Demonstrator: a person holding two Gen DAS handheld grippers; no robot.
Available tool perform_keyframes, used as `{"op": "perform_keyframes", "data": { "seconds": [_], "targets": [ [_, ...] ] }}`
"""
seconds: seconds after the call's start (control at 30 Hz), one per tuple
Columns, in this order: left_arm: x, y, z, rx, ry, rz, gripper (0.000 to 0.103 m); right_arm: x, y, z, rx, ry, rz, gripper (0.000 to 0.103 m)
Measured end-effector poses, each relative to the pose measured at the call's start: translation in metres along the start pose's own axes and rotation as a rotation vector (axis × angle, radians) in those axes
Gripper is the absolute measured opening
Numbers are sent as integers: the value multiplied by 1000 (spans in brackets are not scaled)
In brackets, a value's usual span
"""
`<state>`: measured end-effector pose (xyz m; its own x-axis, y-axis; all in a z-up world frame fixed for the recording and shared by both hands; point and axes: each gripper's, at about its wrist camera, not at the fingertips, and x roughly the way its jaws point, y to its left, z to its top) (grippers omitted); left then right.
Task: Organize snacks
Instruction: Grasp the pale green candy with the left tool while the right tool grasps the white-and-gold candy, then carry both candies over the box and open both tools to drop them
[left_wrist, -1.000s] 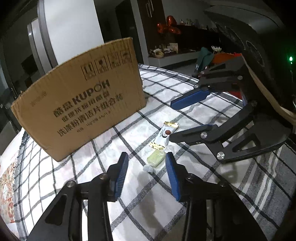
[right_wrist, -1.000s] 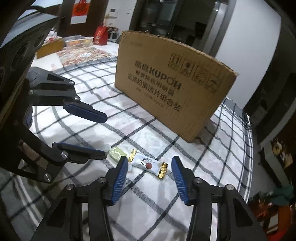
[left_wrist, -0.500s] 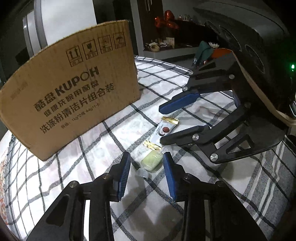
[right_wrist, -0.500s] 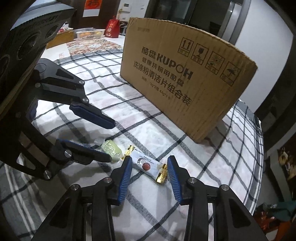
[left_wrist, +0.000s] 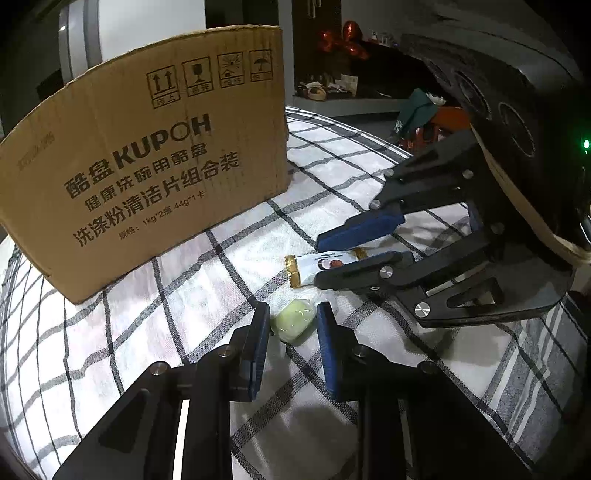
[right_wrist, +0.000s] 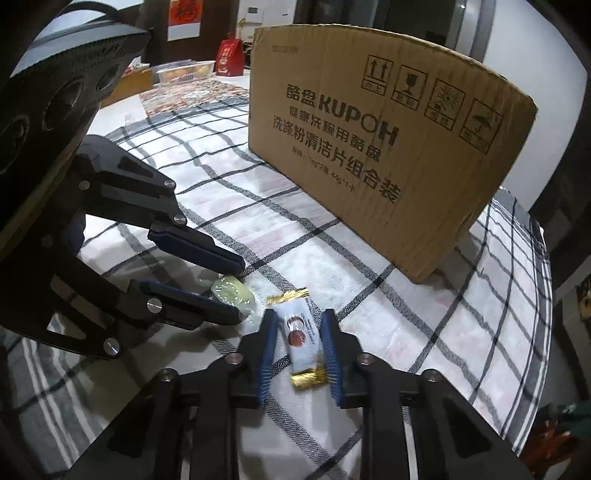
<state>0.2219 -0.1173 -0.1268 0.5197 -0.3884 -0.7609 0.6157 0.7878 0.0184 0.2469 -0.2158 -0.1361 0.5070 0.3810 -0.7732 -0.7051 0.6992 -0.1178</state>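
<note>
Sitting unfilled on checked bench (left_wrist: 369, 173): cardboard box (left_wrist: 147, 155) | straddling white snack bar (right_wrist: 301, 334), parted, not yet pinching: right gripper (right_wrist: 299, 354) jaws | bracketing green candy (left_wrist: 295, 325), unclosed: left gripper (left_wrist: 290, 343) jaws | remaining: both grasps, boxing.

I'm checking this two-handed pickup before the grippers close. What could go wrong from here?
The green candy and the white bar lie close together, so the left gripper and right gripper could bump each other as they close. The candy's loose clear wrapper may slip from the pads. The right gripper straddles the bar lengthwise; its gold end might crumple. Both lie on a checked cloth, which the fingertips could snag.
</note>
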Motion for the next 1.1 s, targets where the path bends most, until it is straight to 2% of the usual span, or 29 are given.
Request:
{"op": "perform_keyframes", "data": {
  "seconds": [0.37,0.73,1.1],
  "targets": [
    [-24,8,5,-80,-39,22,26,-20,0,0,159,-49,-28,20],
    [-76,13,15,-158,-139,87,26,-64,8,20,303,-177,-86,20],
    [-137,22,26,-211,-256,158,26,-113,30,44,350,-322,-143,20]
  ]
}}
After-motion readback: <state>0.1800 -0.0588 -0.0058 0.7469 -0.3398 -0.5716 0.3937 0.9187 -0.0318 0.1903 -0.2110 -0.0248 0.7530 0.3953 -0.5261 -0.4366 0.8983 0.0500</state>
